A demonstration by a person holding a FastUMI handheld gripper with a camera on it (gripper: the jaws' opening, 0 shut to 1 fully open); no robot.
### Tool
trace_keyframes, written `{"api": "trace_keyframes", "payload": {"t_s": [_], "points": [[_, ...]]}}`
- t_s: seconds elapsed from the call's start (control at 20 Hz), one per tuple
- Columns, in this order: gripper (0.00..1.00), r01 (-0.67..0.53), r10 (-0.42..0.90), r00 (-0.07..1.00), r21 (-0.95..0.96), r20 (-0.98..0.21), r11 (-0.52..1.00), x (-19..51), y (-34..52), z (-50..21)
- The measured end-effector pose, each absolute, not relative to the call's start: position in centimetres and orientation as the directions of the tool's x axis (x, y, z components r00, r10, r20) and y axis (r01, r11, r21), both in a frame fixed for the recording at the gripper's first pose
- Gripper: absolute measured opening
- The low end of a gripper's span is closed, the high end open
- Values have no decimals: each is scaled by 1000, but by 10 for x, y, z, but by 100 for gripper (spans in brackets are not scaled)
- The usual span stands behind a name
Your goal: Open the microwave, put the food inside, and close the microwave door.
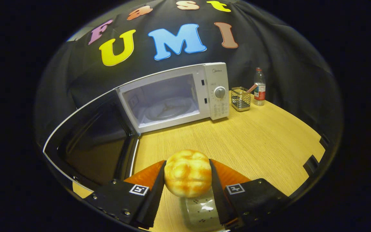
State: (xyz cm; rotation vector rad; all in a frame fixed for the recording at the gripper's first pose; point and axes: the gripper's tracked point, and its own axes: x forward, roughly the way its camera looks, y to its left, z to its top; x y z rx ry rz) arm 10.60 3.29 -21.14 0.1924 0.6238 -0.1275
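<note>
The tongs (187, 180) are gripping the round golden bread bun (187, 173); the white microwave (175, 96) at the frame's centre is standing open, so loading and closing remain.

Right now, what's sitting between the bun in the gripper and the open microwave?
In the gripper view, nothing: bare wooden table runs from the bun, clamped in the gripper, to the microwave. Its door hangs open beside that stretch.

Partly hidden: small patterned dish (201, 209), which we see only below the bun (187, 173) and between the fingers. Cut off: microwave door (92, 141), its lower corner. Too small to tell: the wire holder's (241, 99) contents and control panel markings.
</note>
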Motion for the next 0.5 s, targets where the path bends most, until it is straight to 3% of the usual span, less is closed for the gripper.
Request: {"api": "trace_keyframes", "payload": {"t_s": [0.5], "points": [[72, 166, 4, 884, 323, -468, 932, 223, 60, -189]]}}
